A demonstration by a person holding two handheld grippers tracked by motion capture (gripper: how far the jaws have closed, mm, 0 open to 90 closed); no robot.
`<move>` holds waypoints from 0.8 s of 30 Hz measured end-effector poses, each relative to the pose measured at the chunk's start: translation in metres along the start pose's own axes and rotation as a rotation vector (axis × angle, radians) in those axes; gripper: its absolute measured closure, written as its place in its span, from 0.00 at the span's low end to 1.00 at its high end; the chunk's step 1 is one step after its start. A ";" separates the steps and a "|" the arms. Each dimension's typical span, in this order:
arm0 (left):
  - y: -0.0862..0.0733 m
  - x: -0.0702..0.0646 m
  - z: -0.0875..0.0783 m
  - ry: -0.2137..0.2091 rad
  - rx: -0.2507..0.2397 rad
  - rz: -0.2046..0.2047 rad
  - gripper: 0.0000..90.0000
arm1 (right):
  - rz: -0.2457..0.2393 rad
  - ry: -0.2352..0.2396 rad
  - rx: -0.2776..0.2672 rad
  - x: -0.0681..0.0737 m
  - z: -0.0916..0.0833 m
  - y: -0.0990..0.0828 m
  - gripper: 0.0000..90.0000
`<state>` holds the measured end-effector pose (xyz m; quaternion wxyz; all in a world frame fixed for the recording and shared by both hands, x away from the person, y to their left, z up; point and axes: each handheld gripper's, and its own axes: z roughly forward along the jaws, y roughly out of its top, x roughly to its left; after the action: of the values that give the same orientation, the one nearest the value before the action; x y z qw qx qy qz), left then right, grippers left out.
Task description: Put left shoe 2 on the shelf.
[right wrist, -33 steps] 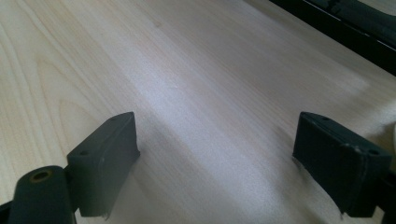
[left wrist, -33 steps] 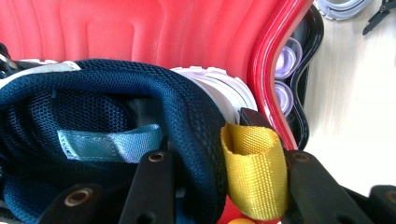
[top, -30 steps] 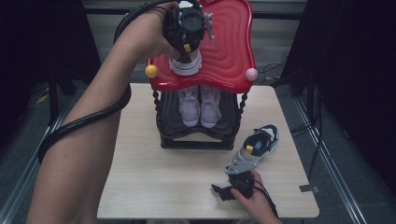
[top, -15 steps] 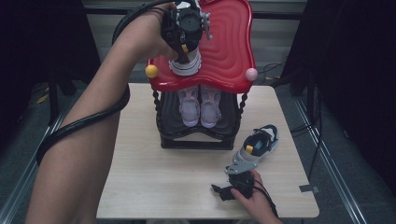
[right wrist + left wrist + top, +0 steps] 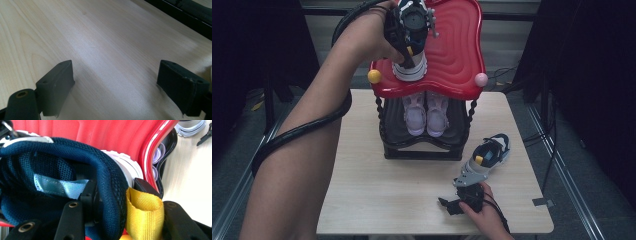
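Red and glossy, the rack's top shelf [image 5: 457, 55] carries a navy sneaker [image 5: 411, 67] at the far left under the left gripper [image 5: 408, 37], with a pale pair [image 5: 426, 112] below and its mate [image 5: 484, 157] near right beside the right gripper [image 5: 462, 202]. From the left gripper view, the jaws, just opening, straddle the sneaker's heel collar [image 5: 110, 182] and yellow loop [image 5: 143, 212]. From the right gripper view, jaws spread wide over bare wooden table [image 5: 105, 45].

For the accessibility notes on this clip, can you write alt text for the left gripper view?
Close up, the left gripper straddles the padded heel collar of a navy mesh sneaker standing on a red ribbed shelf top; one of its black fingers is inside the shoe, and its jaws have just been opening. A yellow heel loop fills the foreground, with pale wooden table at right.
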<state>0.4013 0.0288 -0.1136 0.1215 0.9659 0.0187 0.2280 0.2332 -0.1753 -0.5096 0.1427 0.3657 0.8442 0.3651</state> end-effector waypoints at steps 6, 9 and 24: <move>-0.002 0.001 0.002 -0.025 -0.002 -0.058 0.53 | -0.001 -0.001 -0.001 0.000 0.000 0.000 0.15; -0.003 0.002 0.003 -0.024 -0.008 -0.105 0.48 | -0.001 0.000 0.000 0.000 0.000 0.000 0.15; -0.003 0.001 0.002 -0.045 -0.024 -0.200 0.38 | 0.000 0.000 0.000 0.000 0.000 0.000 0.15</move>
<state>0.4034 0.0315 -0.1154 0.1556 0.9626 0.1094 0.1931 0.2332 -0.1753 -0.5096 0.1428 0.3658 0.8442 0.3650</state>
